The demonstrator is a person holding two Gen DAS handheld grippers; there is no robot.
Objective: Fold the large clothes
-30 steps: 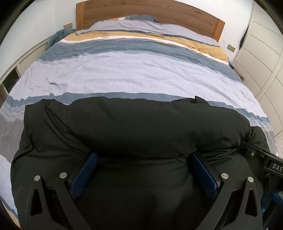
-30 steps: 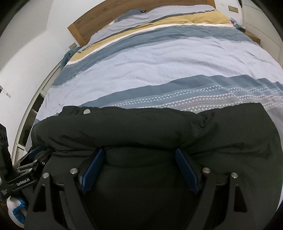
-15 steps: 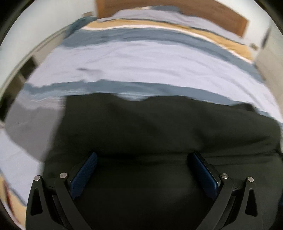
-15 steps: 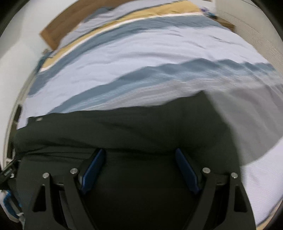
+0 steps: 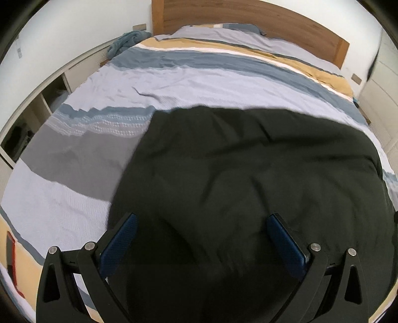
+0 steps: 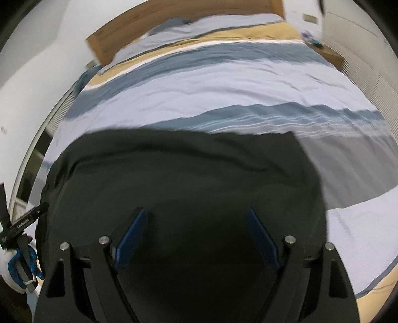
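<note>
A dark, padded jacket [image 5: 248, 161] lies folded on the striped bed cover [image 5: 199, 82]. My left gripper [image 5: 201, 218] hovers over the jacket's near left part, its jaws wide apart, and its blue pads [image 5: 119, 243] touch no cloth. In the right wrist view the same jacket [image 6: 186, 169] fills the lower middle. My right gripper [image 6: 196, 211] stands open above its near edge with nothing pinched. The left gripper's body [image 6: 22, 223] and a gloved hand [image 6: 17, 265] show at the left rim of that view.
The bed cover [image 6: 211, 82] stretches away to a wooden headboard [image 5: 248, 12]. A blue cloth [image 5: 126, 41] lies by the bed's far left corner. Open shelving [image 5: 29, 119] runs along the left side, white cupboard doors [image 5: 378, 99] along the right, with a nightstand [image 6: 328, 54].
The bulging fold that stood against both sets of fingers now lies flat. Both grippers have drawn up and apart, so bare bed cover shows beside the jacket in each view.
</note>
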